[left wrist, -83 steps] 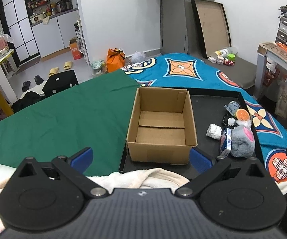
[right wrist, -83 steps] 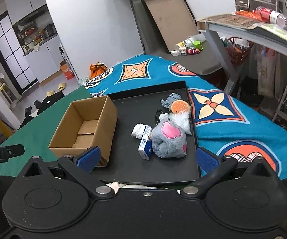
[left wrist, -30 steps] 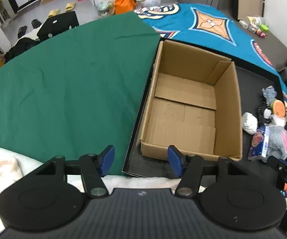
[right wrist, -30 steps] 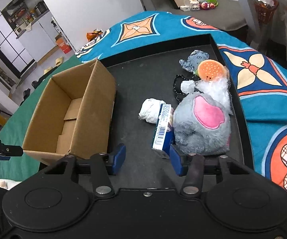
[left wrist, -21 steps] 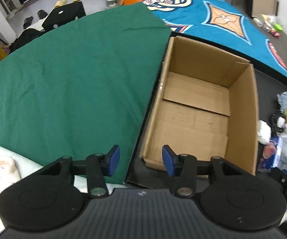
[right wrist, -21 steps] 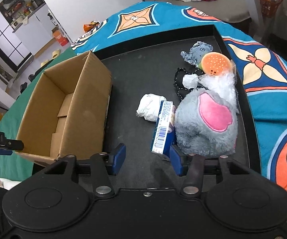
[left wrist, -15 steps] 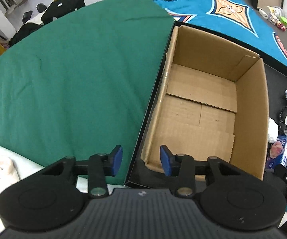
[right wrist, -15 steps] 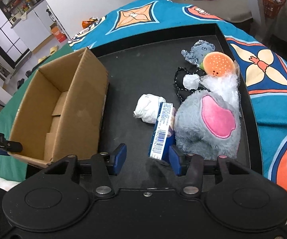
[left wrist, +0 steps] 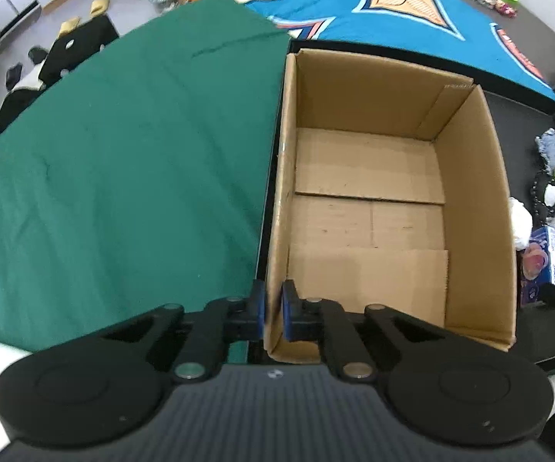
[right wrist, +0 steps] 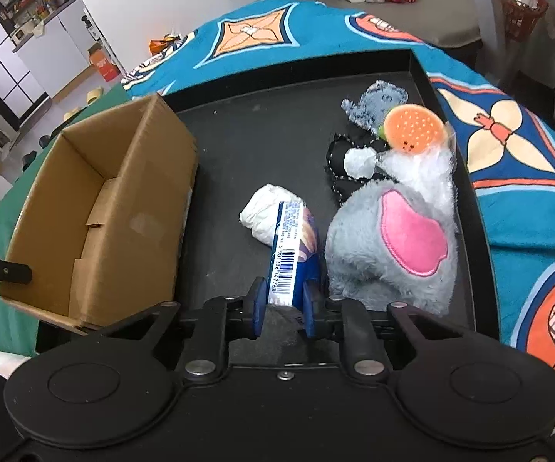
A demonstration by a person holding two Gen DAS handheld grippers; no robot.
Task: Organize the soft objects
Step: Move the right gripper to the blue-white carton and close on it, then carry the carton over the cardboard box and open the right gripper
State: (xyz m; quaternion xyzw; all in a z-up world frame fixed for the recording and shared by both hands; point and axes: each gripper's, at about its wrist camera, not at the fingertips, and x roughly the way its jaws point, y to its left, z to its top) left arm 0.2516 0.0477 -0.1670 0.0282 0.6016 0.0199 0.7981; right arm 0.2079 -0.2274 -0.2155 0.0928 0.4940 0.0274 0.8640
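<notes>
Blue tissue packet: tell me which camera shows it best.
The right wrist view: the blue tissue packet stands on edge between the right gripper fingers, barcode facing up. The left wrist view catches only part of it behind the cardboard box.

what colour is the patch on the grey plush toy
Pink, a smooth patch stitched onto the grey plush toy. It shows best in the right wrist view.
</notes>
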